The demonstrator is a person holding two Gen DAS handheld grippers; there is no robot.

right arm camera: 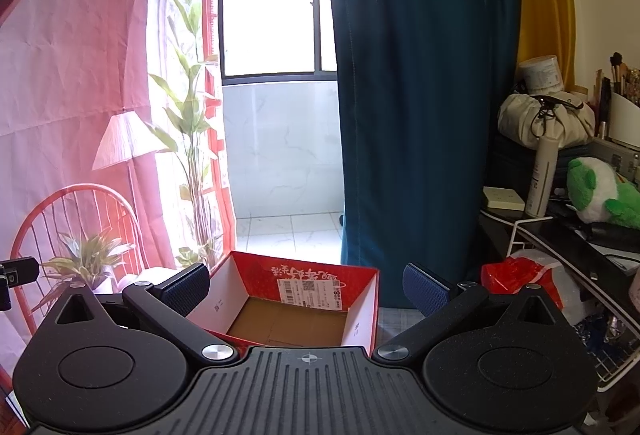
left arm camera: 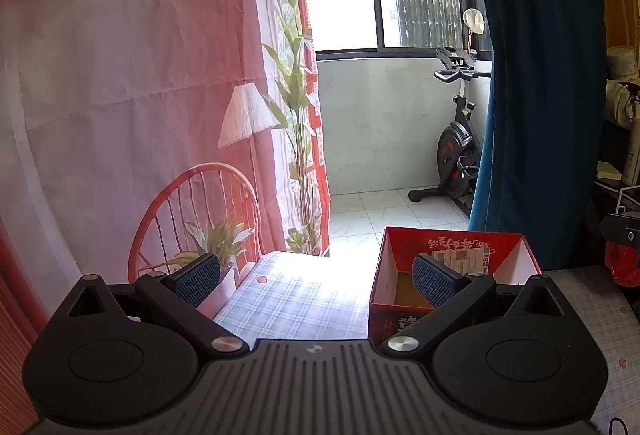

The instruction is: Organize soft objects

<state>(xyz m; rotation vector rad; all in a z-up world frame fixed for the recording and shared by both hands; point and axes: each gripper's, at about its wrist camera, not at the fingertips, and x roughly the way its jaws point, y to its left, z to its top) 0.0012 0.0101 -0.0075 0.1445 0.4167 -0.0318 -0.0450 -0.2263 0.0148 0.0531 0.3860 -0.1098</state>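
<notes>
Left gripper [left arm camera: 316, 279]: jaws wide apart, nothing between them, above the checked cloth [left arm camera: 296, 299]; right gripper [right arm camera: 306, 289]: jaws likewise spread and unladen; red cardboard box [right arm camera: 296, 295]: open-topped, nothing visible inside, just ahead of both; green-and-white plush toy [right arm camera: 600, 195]: on the cluttered shelf at right, well apart from the box; teal curtain [right arm camera: 420, 95] and window beyond.

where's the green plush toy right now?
Only in the right wrist view: the green-and-white plush toy lies at the far right on the cluttered dark shelf, beside a white spray bottle, well right of the open red cardboard box.
</notes>
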